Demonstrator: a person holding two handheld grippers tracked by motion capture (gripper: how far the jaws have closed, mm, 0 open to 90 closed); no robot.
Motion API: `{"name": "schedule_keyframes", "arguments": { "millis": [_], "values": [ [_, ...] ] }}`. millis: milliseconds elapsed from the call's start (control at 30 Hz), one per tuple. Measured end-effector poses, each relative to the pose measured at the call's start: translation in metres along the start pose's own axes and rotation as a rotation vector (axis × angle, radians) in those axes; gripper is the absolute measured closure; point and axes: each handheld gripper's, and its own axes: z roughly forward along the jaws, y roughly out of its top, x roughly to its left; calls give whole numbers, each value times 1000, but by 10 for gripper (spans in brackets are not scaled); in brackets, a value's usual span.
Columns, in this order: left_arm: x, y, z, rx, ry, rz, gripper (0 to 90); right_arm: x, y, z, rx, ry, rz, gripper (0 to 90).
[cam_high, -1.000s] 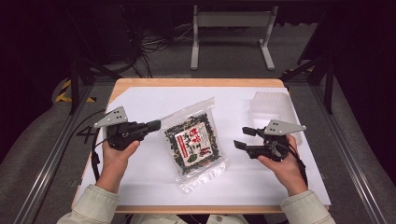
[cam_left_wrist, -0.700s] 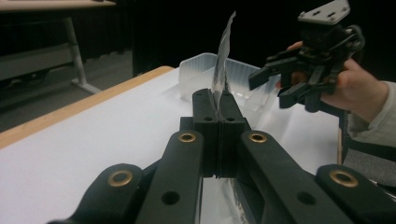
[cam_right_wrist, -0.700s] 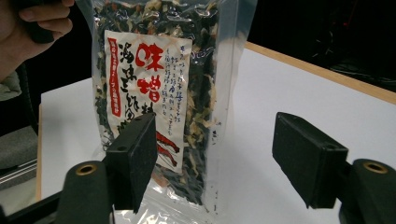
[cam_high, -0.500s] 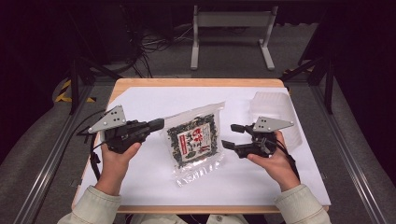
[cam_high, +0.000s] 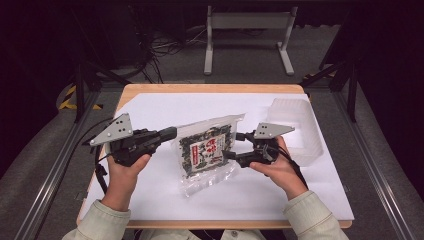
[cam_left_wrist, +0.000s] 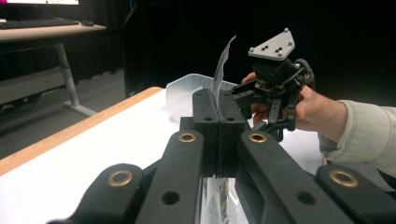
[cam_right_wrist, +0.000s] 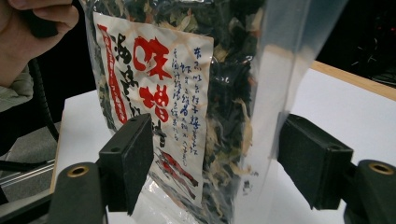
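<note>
This looks like a lab recording station: a wooden table (cam_high: 210, 89) under a white sheet stands inside a dark metal frame (cam_high: 60, 165). Loose cables (cam_high: 165, 45) lie on the grey carpet behind, and a desk with a keyboard (cam_left_wrist: 39, 22) stands off to one side.
</note>
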Motion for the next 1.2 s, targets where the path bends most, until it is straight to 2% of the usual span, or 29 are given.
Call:
{"name": "schedule_keyframes", "arguments": {
  "millis": [267, 400, 433, 500, 600, 900, 1200],
  "values": [
    [0, 0, -1, -8, 1, 0, 897, 1, -2, 12, 3, 25, -16, 307],
    [1, 0, -2, -16, -5, -10, 897, 0, -2, 10, 14, 29, -26, 413],
    [0, 0, -3, -17, -6, -9, 897, 0, -2, 8, 18, 28, -34, 477],
    [0, 1, -3, -19, -4, -4, 897, 0, -2, 5, 20, 28, -41, 536],
    [1, 2, -4, -25, -1, -2, 897, 0, -2, 2, 19, 38, -47, 576],
    [2, 2, -8, -30, 21, 0, 896, 6, 1, -2, 45, 107, -108, 744],
    [7, 1, -9, -20, 19, -14, 891, 8, 3, -6, 61, 140, -128, 775]
  ]
}}
